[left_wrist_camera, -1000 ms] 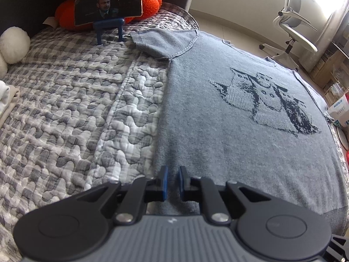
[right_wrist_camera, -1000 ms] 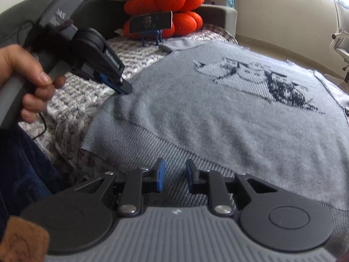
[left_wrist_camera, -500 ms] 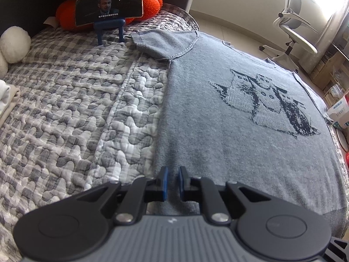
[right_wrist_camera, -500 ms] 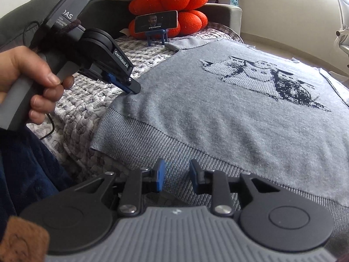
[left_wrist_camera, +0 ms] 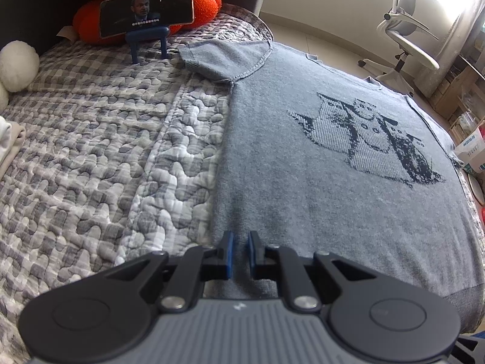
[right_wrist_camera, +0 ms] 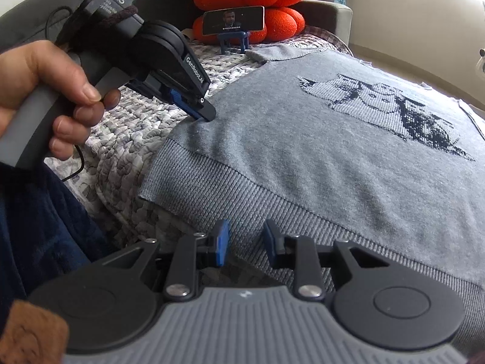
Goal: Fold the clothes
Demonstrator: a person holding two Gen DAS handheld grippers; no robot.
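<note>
A grey knit sweater [left_wrist_camera: 318, 166] with a dark owl-like pattern lies flat on the quilted bed; it also shows in the right wrist view [right_wrist_camera: 318, 139]. My left gripper [left_wrist_camera: 240, 253] is shut on the sweater's left side edge near the hem, and in the right wrist view its tips [right_wrist_camera: 203, 114] pinch the cloth into small creases. My right gripper [right_wrist_camera: 245, 247] is open, its blue pads just above the ribbed hem [right_wrist_camera: 242, 188] at the bottom edge.
A grey-white quilt [left_wrist_camera: 100, 157] covers the bed. A phone on a blue stand [left_wrist_camera: 147, 12] stands before an orange cushion [left_wrist_camera: 91, 9] at the far end. An office chair [left_wrist_camera: 406, 39] and boxes are on the floor at right.
My right gripper has opened wider and moved closer over the hem. My left gripper has stayed pinched on the sweater's side edge, with creases forming by it.
</note>
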